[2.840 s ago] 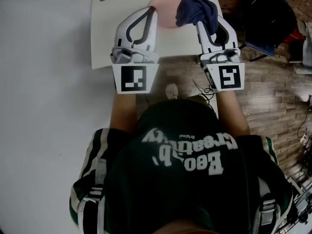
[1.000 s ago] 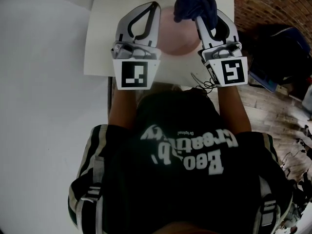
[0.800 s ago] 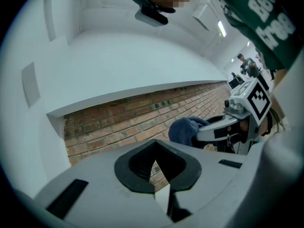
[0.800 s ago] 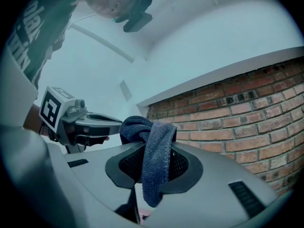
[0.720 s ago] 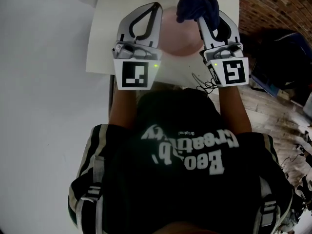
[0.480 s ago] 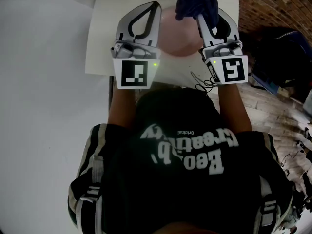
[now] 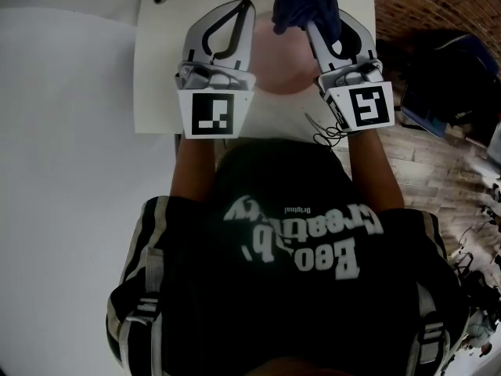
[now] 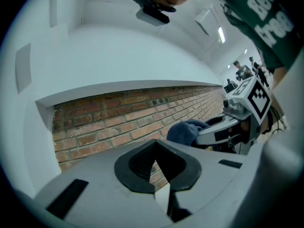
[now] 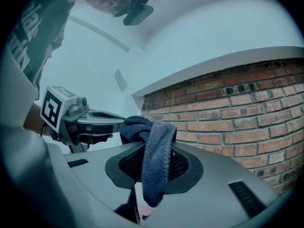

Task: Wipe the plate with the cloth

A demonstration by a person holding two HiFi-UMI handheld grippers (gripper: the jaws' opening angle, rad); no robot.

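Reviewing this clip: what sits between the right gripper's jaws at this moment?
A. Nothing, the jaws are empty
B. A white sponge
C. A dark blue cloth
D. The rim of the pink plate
C: in the right gripper view, the right gripper has its jaws clamped on the dark blue cloth, which drapes over them.

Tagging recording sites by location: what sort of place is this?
Probably an indoor lab or office: bare brick wall, white table, wood-plank floor, strip lights overhead.

The head view is looking dim; both gripper views are bending at black-cornered edges, ceiling lights (image 8: 221,33) glaring.
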